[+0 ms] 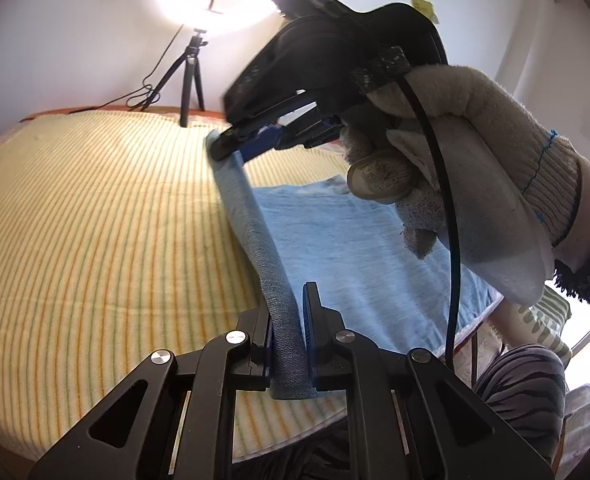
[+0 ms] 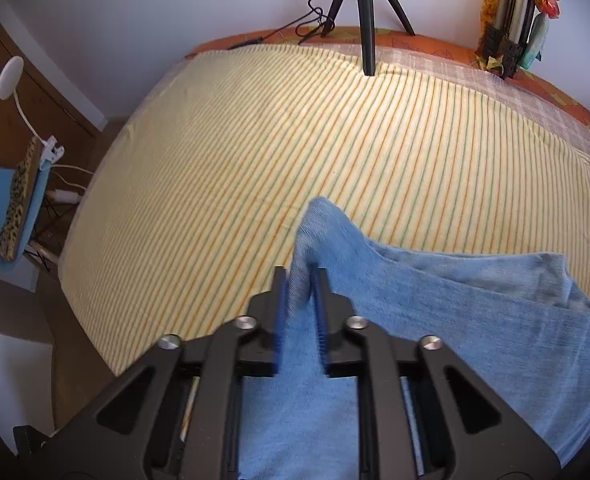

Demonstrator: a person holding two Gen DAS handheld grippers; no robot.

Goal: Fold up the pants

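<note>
Left gripper (image 1: 287, 334): clamped on light-blue cotton pants (image 1: 351, 236) edge.
Right gripper (image 2: 300, 312): clamped on same edge.
Advice: keep edge taut, level, lay squarely.

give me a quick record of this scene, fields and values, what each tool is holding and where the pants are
surface: striped sheet on a bed
garment: blue pants, partly flat on the sheet
left tool: shut on the pants' edge
right tool: shut on the same edge, farther along
held edge: lifted, stretched between the tools
background: tripod at the far edge
</note>
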